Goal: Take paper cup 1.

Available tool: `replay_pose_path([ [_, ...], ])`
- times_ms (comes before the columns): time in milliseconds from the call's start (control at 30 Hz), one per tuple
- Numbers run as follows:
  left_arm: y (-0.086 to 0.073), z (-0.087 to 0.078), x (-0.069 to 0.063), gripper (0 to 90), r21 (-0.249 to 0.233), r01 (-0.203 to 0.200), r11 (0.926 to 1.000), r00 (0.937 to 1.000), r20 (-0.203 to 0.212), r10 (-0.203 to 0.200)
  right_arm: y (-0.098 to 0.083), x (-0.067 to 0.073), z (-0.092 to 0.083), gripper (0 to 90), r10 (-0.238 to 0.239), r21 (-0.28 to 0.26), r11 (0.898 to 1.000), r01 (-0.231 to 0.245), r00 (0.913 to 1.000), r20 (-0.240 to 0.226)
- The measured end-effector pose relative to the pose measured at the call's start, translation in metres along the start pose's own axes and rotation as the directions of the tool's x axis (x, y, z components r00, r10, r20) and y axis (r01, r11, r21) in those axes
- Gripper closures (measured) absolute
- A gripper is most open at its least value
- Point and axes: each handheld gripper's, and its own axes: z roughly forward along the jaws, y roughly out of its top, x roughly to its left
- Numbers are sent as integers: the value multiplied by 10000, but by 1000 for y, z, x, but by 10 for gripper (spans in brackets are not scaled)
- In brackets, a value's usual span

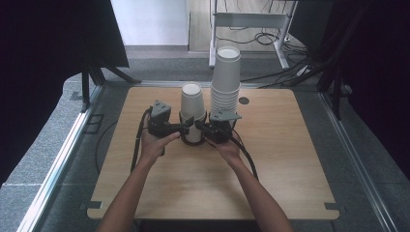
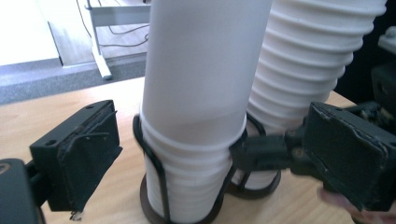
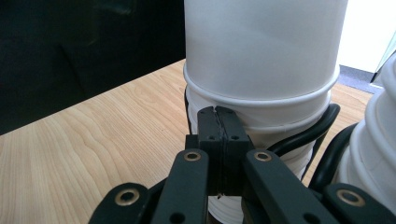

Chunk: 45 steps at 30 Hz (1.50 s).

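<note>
Short cup stack (image 1: pixel 192 113): stood in a black wire holder (image 2: pixel 156 182) near the middle of the wooden table (image 1: pixel 270 164), its top paper cup sitting high on the nested ones below.
Left gripper (image 1: pixel 180 128): just left of that stack, jaws wide apart and gripping nothing (the stack stood between the pads, untouched).
Right gripper (image 3: pixel 218 122): jaws pressed together, tips against the short stack's near side by the holder.
Tall cup stack (image 1: pixel 226 79): just right, farther back.

Tall cup stack's (image 2: pixel 317 60) top beyond frame edge.
</note>
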Motion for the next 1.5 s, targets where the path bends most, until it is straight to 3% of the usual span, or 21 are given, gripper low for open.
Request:
replay_pose_path([
  [300, 13, 20, -4, 37, -65, 88, 9999, 9999, -68, -88, 1, 0, 0, 896, -88, 67, 9999, 88, 10000, 24],
  [567, 14, 35, 0, 38, -3, 97, 10000, 9989, -453, -97, 2, -1, 1, 896, -167, 125, 9998, 168, 9998, -59],
  [833, 14, 47, 7, 50, -90, 227, 9997, 9991, -351, -230, 2, -1, 1, 897, -58, 165, 9998, 60, 9999, -101],
  [1100, 20, 60, 2, 55, 103, -25, 9999, 9990, -441, 30, 2, -1, 2, 896, -7, 205, 9998, 10, 9999, -139],
  [1233, 18, 67, 0, 81, 193, -349, 9992, 9973, -645, 361, 3, 0, 2, 897, -9, 281, 9996, 12, 10000, -85],
  [1300, 17, 67, 0, 126, 163, -388, 9991, 9966, -723, 399, 3, 0, 2, 896, -2, 288, 9996, 5, 10000, -90],
  [1500, 20, 63, 0, 146, -25, -400, 9992, 9968, -693, 398, 3, 0, 4, 897, -9, 324, 9995, 13, 9999, -121],
])
